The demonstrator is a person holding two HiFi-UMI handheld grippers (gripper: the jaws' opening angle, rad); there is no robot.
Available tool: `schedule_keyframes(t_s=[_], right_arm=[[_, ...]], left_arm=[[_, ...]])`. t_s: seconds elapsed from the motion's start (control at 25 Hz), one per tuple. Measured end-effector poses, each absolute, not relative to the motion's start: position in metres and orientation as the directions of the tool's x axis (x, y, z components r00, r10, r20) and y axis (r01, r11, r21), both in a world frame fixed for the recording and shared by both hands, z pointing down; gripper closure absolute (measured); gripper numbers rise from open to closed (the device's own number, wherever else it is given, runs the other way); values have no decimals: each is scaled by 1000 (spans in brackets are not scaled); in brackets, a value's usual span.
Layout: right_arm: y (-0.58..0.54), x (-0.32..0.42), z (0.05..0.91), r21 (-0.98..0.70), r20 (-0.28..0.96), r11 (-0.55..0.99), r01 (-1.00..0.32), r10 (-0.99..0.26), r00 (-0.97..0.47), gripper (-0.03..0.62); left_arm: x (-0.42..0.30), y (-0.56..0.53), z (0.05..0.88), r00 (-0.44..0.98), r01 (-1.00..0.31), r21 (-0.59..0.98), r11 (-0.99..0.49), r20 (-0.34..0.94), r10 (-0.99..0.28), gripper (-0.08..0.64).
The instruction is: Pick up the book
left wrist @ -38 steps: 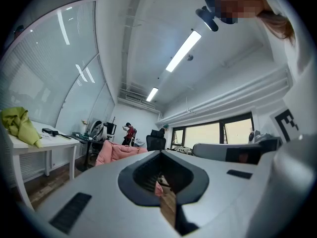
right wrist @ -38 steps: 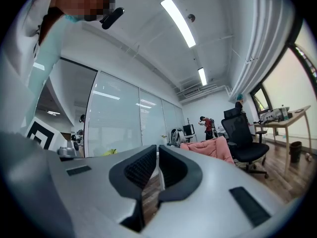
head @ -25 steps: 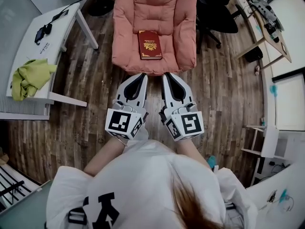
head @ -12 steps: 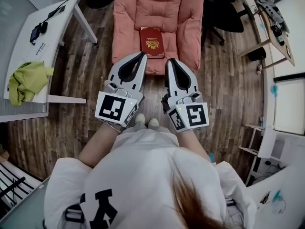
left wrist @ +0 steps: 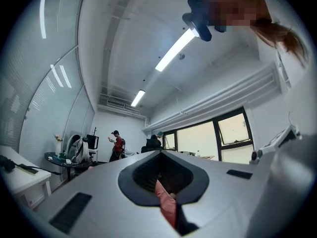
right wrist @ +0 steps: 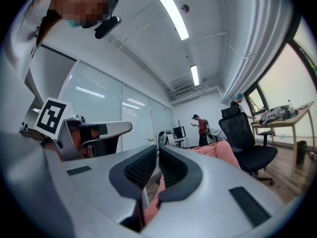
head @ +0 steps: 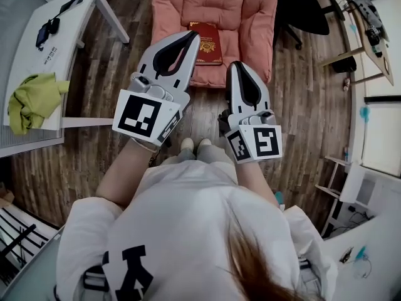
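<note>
A dark red book [head: 209, 42] with a gold emblem lies flat on the seat of a pink armchair [head: 216, 5] in the head view. My left gripper [head: 192, 37] is shut and empty. It is held out above the seat's front, and its tip overlaps the book's left edge in that view. My right gripper [head: 239, 66] is also shut and empty, lower and to the right, over the chair's front edge. In the left gripper view the closed jaws [left wrist: 161, 153] point level across the room. The right gripper view shows its closed jaws [right wrist: 157, 150] beside the pink armchair [right wrist: 220, 152].
A white table [head: 59, 55] with a green cloth [head: 31, 99] and a black object [head: 47, 27] stands at the left. A black office chair [head: 307, 11] and a wooden desk [head: 369, 24] are at the right. The floor is wood planks [head: 119, 105]. People stand far off [right wrist: 202, 129].
Both grippers have moved forward toward the armchair, still shut. The left one has risen and reached further, now overlapping the book's left edge. The person has stepped closer.
</note>
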State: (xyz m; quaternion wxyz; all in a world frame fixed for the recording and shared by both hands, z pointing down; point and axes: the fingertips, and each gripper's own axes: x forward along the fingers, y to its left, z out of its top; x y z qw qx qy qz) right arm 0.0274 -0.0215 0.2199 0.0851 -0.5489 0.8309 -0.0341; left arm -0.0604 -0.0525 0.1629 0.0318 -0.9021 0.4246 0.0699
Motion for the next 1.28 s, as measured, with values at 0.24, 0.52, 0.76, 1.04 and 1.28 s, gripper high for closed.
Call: schedule_keyframes(t_s=[0.24, 0.52, 0.76, 1.04, 1.28], right_arm=[[-43, 31, 226, -159, -86, 385, -909, -923, -376, 557], [-102, 46, 228, -160, -105, 403, -901, -915, -390, 557], [-187, 64, 233, -168, -108, 440, -882, -898, -428, 557], [-286, 90, 228, -154, -105, 488, -859, -873, -477, 557], [-334, 101, 230, -158, -92, 500, -852, -866, -491, 557]], left_arm=[[-57, -78, 176, 625, -774, 25, -633, -131, -769, 572], [-49, -129, 186, 592, -799, 36, -600, -124, -796, 572], [-32, -208, 199, 551, -829, 44, -558, -107, -828, 572], [-6, -292, 214, 496, -861, 89, -501, -77, -865, 572], [4, -333, 223, 468, -880, 72, -470, -41, -883, 572]])
